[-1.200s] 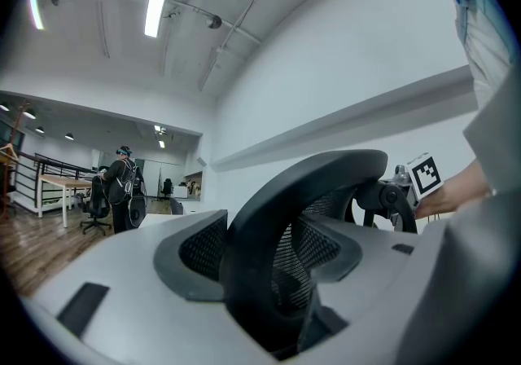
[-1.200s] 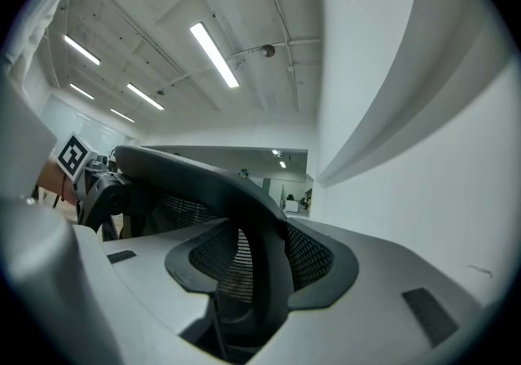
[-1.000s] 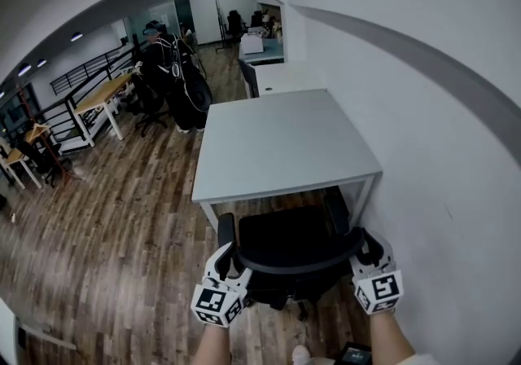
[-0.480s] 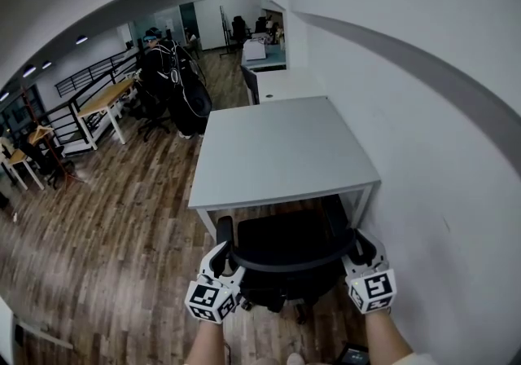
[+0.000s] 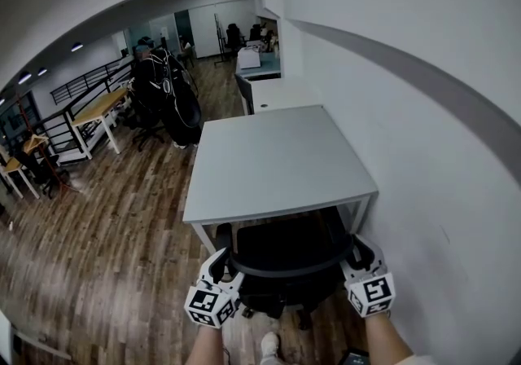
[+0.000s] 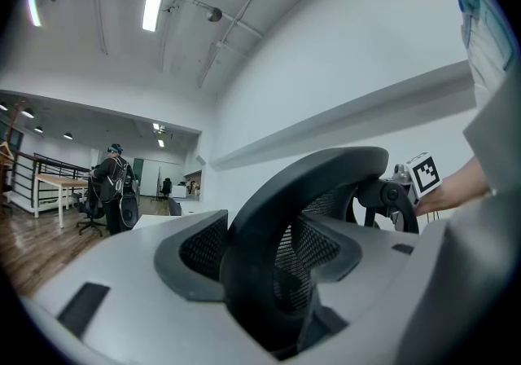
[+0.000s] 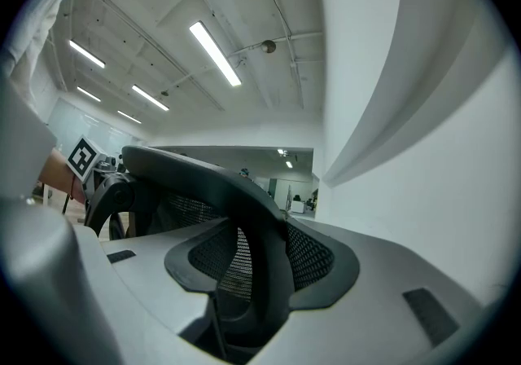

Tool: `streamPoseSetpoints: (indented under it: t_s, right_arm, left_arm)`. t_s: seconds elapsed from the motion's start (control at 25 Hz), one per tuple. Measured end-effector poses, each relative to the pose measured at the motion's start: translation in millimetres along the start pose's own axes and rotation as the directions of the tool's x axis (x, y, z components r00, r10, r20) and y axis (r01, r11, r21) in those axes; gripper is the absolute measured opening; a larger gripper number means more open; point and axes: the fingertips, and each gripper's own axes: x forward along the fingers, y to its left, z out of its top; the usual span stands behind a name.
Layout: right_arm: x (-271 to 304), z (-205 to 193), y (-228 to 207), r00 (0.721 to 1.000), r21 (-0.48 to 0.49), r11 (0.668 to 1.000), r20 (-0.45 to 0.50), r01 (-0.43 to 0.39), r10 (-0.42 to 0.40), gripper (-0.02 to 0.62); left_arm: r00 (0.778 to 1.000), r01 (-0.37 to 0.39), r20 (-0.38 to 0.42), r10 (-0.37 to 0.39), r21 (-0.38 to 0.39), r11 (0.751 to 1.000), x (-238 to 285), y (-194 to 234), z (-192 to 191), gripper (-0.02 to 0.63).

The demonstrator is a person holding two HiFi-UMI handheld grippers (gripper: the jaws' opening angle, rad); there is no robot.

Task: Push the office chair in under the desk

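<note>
The office chair (image 5: pixel 285 251) is seen at the near edge of the desk (image 5: pixel 277 156), between the desk's two front legs, with the wall (image 5: pixel 423 160) just beside it at 3 o'clock. The front of the seat is already hidden beneath the desktop, while the rear of the seat, the curved backrest and the base remain outside, on the 6 o'clock side of the desk edge.

The left gripper (image 5: pixel 218 267) is closed on the top rail of the backrest at its 9 o'clock end. In the left gripper view the dark rail is seen lodged between the two grey jaws, with their pads against it. The right gripper (image 5: pixel 360 256) is clamped in the same way on the 3 o'clock end of the rail, its jaws set fairly wide around the thick rim. Both grippers are held level and aimed toward 12 o'clock.

The task is judged to be under way and perhaps half done. The chair is lined up and partly tucked in. What is left is a further straight push toward 12 o'clock until the backrest is brought close to the desk edge, after which both grips are to be released.
</note>
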Motion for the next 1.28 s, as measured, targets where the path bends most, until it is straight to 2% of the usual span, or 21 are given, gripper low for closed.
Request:
streamPoseSetpoints:
  t_s: [1.28]
  right_arm:
    - [122,-16,-55,0.995,0.029,0.995,-0.038,0.091,-0.090,0.199]
  left_arm:
    - [0.998,0.058,0.014,-0.058,0.003,0.998,128,82,2,0.241]
